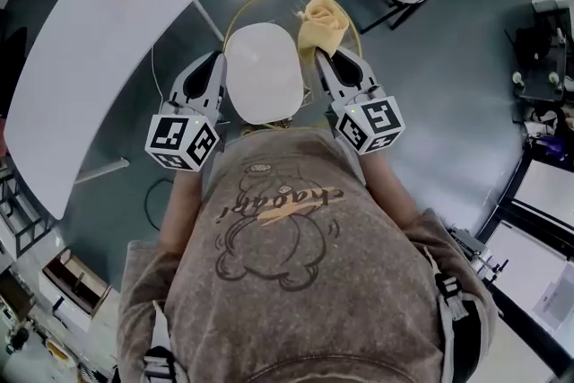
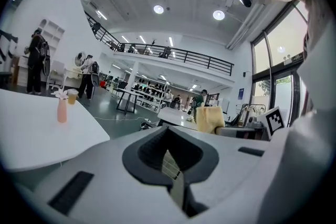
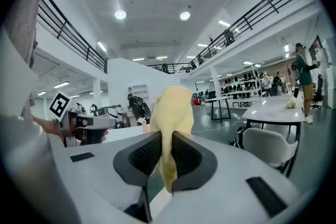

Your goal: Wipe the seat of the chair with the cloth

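The right gripper [image 3: 168, 156] fingers grip the cloth [image 3: 171, 108]. The seat [image 1: 263, 73] lies just to its left. The left gripper [image 2: 171, 161] fingers are closed on nothing.

Left tool [image 1: 213, 65]: held out low ahead of the torso, pointing forward, jaws drawn together to a thin slit with nothing between them
Right tool [image 1: 325, 60]: level with the left one and pointing the same way, jaws clamped on a yellow cloth [image 3: 171, 107] that stands up out of them in a bunch
Spacing: the two tools are side by side, apart, roughly parallel
Marker cubes: left cube [image 1: 182, 142] and right cube [image 1: 369, 123] sit at the rear of each tool, nearest the body
Left arm [image 1: 175, 211]: bare forearm, reaching forward close by the side
Right arm [image 1: 395, 193]: bare forearm, reaching forward likewise
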Action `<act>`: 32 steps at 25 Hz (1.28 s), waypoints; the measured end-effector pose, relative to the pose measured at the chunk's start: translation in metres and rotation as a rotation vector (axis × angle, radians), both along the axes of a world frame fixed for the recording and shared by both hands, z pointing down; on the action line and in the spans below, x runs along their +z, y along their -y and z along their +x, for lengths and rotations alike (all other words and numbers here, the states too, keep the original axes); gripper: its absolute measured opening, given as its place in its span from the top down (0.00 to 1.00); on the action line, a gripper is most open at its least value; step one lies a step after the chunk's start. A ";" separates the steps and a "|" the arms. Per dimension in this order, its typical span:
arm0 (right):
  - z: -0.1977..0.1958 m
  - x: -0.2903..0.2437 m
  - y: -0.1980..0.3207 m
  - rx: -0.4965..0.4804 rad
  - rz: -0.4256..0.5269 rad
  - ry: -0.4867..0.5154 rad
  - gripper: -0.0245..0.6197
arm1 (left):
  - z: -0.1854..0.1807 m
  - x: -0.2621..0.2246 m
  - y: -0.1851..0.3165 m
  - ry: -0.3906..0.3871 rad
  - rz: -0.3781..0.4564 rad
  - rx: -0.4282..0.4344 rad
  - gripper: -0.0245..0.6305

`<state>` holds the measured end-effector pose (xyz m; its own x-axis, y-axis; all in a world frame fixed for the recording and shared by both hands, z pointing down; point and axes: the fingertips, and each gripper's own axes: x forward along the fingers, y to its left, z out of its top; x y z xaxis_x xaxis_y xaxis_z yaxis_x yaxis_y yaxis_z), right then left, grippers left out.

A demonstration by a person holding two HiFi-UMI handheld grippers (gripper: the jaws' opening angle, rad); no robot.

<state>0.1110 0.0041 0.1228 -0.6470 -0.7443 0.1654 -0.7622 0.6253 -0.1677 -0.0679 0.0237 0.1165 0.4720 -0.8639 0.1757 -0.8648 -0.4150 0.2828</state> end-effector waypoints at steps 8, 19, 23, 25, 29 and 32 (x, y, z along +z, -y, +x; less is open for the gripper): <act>0.011 -0.013 0.003 0.088 0.123 -0.003 0.85 | -0.011 0.001 0.001 0.091 0.090 -0.055 0.95; 0.008 0.015 0.011 0.129 0.107 0.004 0.85 | -0.025 0.023 0.017 0.128 0.124 -0.127 0.95; 0.012 0.023 0.011 0.148 0.080 0.017 0.85 | -0.026 0.027 0.019 0.135 0.106 -0.130 0.95; 0.014 0.022 0.009 0.150 0.077 0.028 0.85 | -0.023 0.030 0.017 0.142 0.092 -0.123 0.95; 0.016 0.018 0.008 0.144 0.081 0.031 0.85 | -0.024 0.031 0.012 0.127 0.066 -0.127 0.95; 0.017 0.018 0.008 0.147 0.080 0.022 0.85 | -0.025 0.028 0.010 0.130 0.069 -0.135 0.95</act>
<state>0.1276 -0.0038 0.1408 -0.5333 -0.8413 0.0885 -0.8429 0.5196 -0.1397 -0.0932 0.0139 0.1446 0.3282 -0.9300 0.1653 -0.9412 -0.3073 0.1401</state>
